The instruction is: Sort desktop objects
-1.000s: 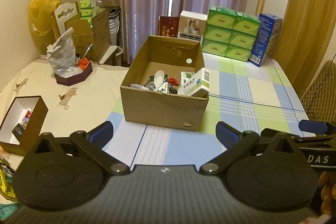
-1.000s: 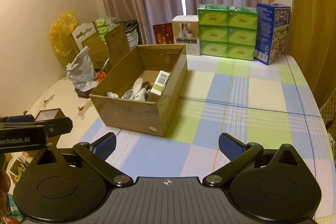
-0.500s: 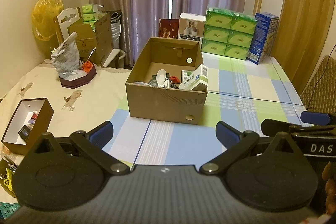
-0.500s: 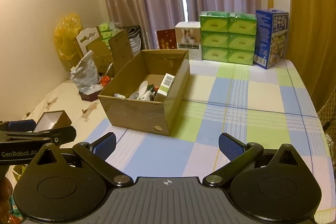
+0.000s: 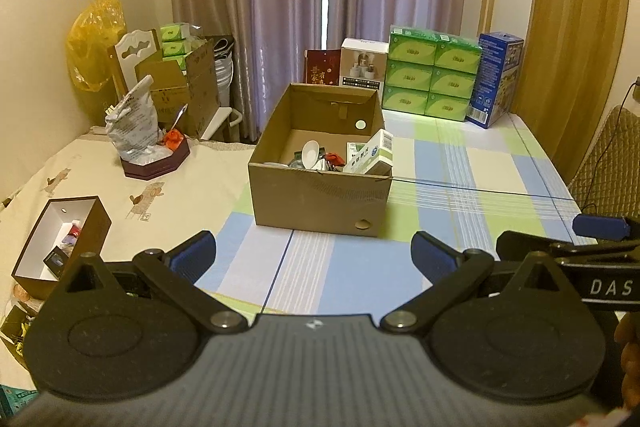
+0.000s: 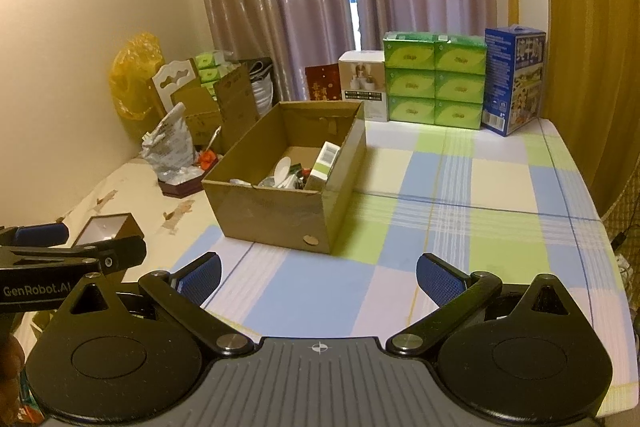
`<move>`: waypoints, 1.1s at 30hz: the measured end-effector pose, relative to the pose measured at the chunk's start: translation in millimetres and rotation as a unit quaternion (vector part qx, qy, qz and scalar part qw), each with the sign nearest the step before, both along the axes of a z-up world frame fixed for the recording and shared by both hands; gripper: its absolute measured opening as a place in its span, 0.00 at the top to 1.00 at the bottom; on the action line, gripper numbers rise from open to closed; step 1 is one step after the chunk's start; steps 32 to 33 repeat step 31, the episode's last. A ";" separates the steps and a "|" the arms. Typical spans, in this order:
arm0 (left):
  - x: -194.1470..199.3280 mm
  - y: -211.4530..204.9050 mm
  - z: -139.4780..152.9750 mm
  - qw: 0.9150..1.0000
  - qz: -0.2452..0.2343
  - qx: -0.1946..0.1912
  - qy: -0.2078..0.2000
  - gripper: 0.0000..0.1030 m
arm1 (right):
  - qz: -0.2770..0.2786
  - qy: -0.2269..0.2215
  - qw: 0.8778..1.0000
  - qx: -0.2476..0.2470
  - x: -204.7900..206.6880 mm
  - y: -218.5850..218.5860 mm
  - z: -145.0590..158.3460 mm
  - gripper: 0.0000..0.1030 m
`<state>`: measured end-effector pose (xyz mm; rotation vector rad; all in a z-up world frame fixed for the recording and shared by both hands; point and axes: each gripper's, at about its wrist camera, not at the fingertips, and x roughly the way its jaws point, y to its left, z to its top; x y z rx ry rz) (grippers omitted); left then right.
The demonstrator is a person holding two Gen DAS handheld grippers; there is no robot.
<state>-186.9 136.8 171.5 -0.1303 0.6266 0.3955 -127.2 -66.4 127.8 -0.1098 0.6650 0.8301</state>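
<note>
My left tongs (image 5: pixel 313 254) hang released above the near edge of the tabletop (image 5: pixel 472 163), blue pads wide apart with nothing between them. My right tongs (image 6: pixel 319 271) are released in the same way, empty, over the checked cloth. In each wrist view the other tool pokes in from the side at about the same height.

Ahead of both sits the open cardboard box (image 5: pixel 320 199), resting on the tabletop where the checked cloth meets the cream cloth, well apart from either pair of tongs. Inside it I see a white spoon (image 5: pixel 310 149), a green-and-white carton (image 5: pixel 370 157) leaning against the right wall, something red beside it, and other small things too jumbled to name.

To the left, on the cream cloth, lies a small brown box (image 5: pixel 60 247) with a white inside, holding a few small items. Farther back stands a dark hexagonal tray (image 5: pixel 158 165) with a crumpled bag in it. Against the curtain stand stacked green tissue packs (image 5: pixel 430 77) and a blue carton (image 5: pixel 496 79).
</note>
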 end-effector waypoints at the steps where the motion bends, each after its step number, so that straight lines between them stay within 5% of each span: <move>1: -0.5 -0.4 -0.1 1.000 -0.001 0.000 0.000 0.01 | 0.000 -0.001 1.000 0.000 -1.2 -1.1 0.1 0.02; 33: -7.7 0.1 -2.9 1.000 0.008 0.010 -0.012 0.01 | -0.004 -0.007 1.000 -0.004 -4.0 -0.4 -3.6 0.02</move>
